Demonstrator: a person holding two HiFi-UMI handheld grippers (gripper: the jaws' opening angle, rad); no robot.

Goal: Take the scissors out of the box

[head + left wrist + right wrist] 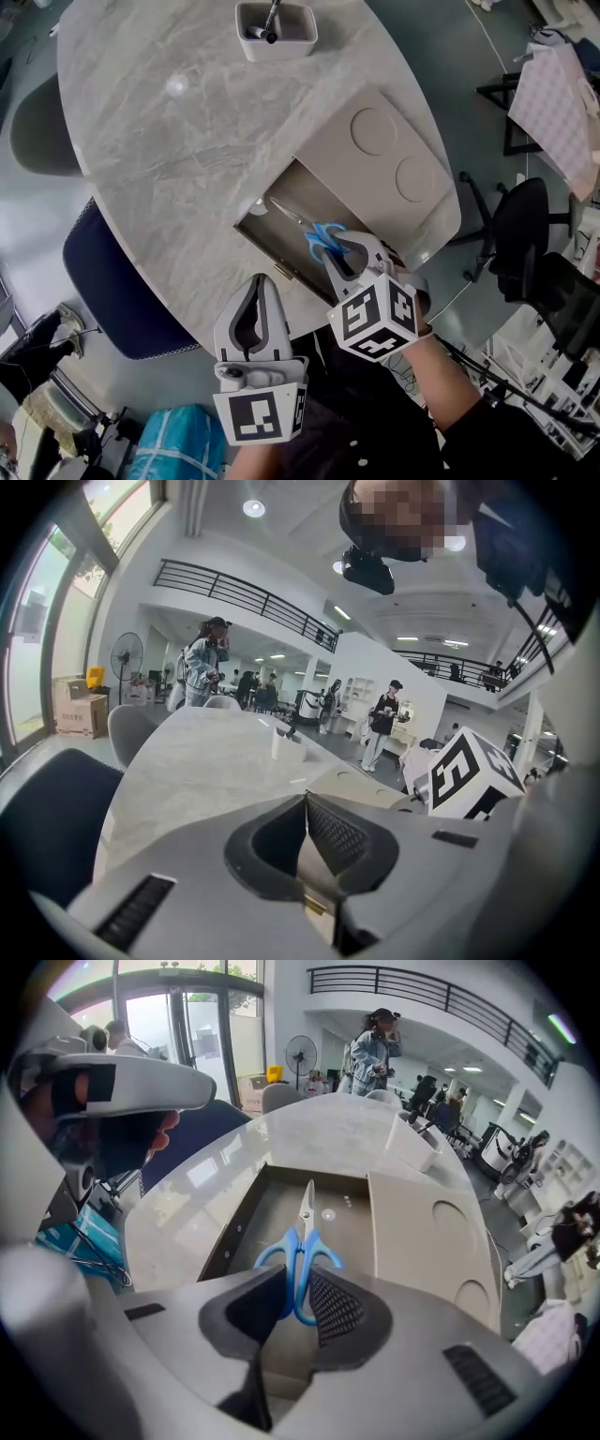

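Note:
An open tan box (pixel 281 202) lies near the front edge of the marble table (pixel 178 141), with its lid (pixel 384 159) slid off to the right. Blue-handled scissors (pixel 319 236) are over the open part, blades pointing away from me. My right gripper (pixel 336 251) is shut on the blue handles. In the right gripper view the scissors (pixel 302 1241) run straight out from between the pads of that gripper (pixel 298 1277) over the box floor (pixel 272 1213). My left gripper (pixel 260 286) hovers at the table's near edge, shut and empty (pixel 307 808).
A white tray (pixel 276 30) holding a pen stands at the table's far side. A dark blue chair (pixel 112 281) is at the left edge, a grey one (pixel 37 122) further back. Black office chairs (pixel 525 225) stand at the right. People stand in the hall (pixel 208 663).

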